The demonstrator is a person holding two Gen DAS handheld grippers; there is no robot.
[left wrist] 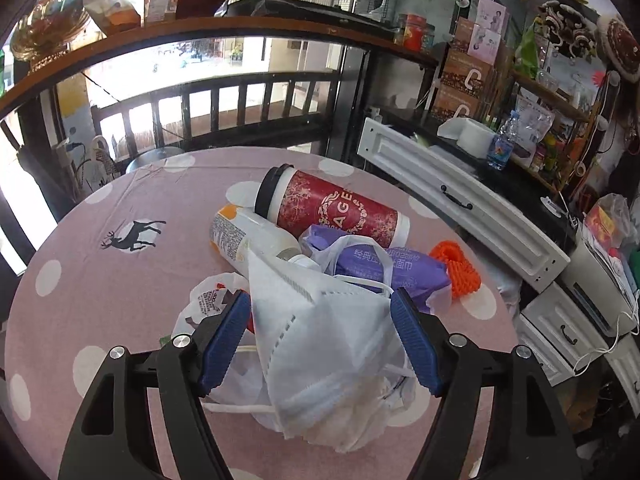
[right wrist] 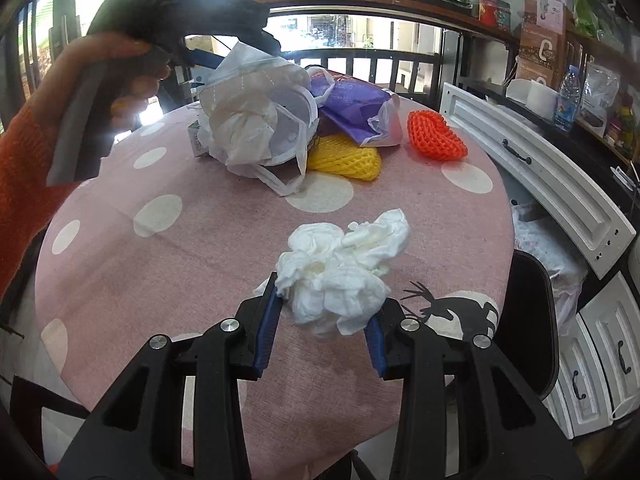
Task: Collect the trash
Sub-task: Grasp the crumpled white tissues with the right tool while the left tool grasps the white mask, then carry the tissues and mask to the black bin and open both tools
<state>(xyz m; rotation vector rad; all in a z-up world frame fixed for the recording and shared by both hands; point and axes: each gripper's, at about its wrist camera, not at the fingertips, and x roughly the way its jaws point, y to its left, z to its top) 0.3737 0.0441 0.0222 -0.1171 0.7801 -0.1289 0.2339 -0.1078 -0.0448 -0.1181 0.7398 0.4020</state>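
Observation:
My left gripper [left wrist: 320, 308] has its jaws around a white face mask [left wrist: 320, 332] over a white plastic bag [left wrist: 240, 388] of trash; whether the pads press it is unclear. In the right wrist view the left gripper [right wrist: 200, 56] hovers above the mask [right wrist: 260, 76] and the bag [right wrist: 248, 136]. My right gripper [right wrist: 320, 300] sits on either side of a crumpled white tissue [right wrist: 340, 272] lying on the pink dotted tablecloth [right wrist: 180, 280]; the pads seem to touch it. A red cup [left wrist: 332, 208], a white bottle [left wrist: 248, 236], a purple packet [left wrist: 396, 272], an orange foam net [right wrist: 436, 136] and a yellow foam net [right wrist: 344, 160] lie in the pile.
The round table's edge [right wrist: 508, 216] drops off to the right, near white drawers [right wrist: 592, 368] and a leaning white panel [right wrist: 540, 168]. A black chair [right wrist: 528, 320] stands by the table. A window railing [left wrist: 224, 100] and cluttered shelves [left wrist: 540, 92] lie behind.

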